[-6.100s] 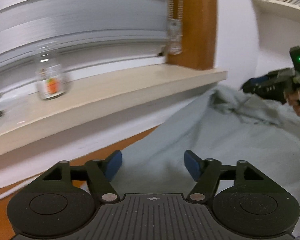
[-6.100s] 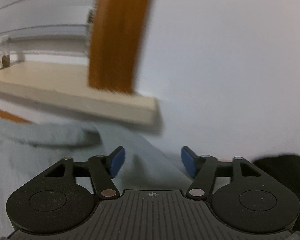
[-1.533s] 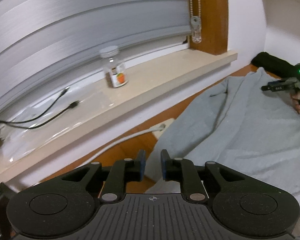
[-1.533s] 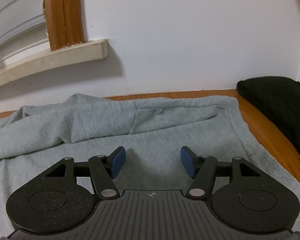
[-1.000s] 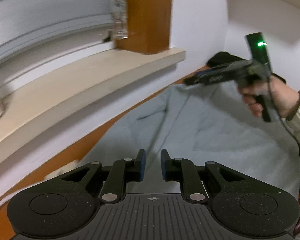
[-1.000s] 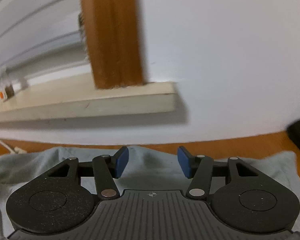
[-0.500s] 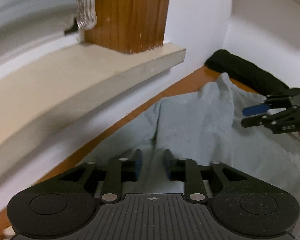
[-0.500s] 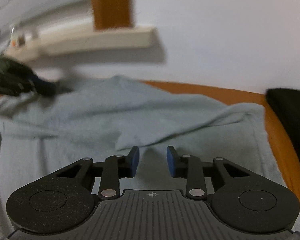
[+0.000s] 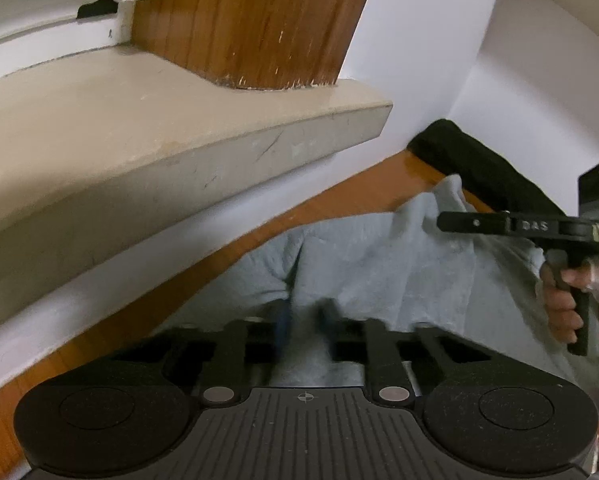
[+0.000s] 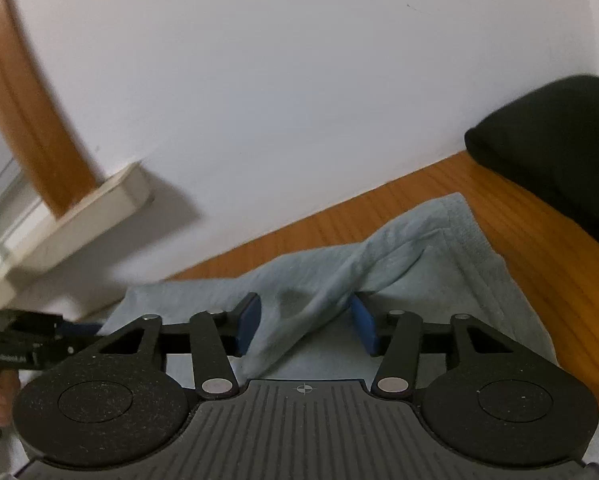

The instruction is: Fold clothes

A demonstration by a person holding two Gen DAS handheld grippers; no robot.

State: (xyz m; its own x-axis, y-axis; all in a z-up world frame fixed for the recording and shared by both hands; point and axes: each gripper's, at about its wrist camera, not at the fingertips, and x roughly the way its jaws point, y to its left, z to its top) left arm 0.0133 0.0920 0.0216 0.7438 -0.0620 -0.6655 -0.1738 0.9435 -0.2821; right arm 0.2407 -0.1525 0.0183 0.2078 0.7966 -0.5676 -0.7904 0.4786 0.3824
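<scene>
Because the grey garment (image 9: 411, 264) lies spread over the wooden counter (image 10: 539, 248) just ahead of and under both tools, we work it from its far edge, nearest the wall; that, we judge, is so that a fold can be drawn back toward us. Our left gripper (image 9: 304, 320) has just been closing and now sits pinched on a ridge of the cloth, the fabric bunched between its blurred fingers. Our right gripper (image 10: 305, 326) stands at a middling width, a raised fold of the garment lying between its blue pads (image 10: 248, 322); whether they press it yet we cannot tell, and we read them as not gripping.

Around us, the white wall closes off the space straight ahead, so there is little room to push forward; the pale window sill (image 9: 203, 152) juts out above and left of the left gripper, with a wooden frame (image 9: 255, 20) standing on it. A black bundle (image 10: 555, 140) rests on the counter beyond and right of the right gripper, near the garment's corner; we would keep the fold off it.
</scene>
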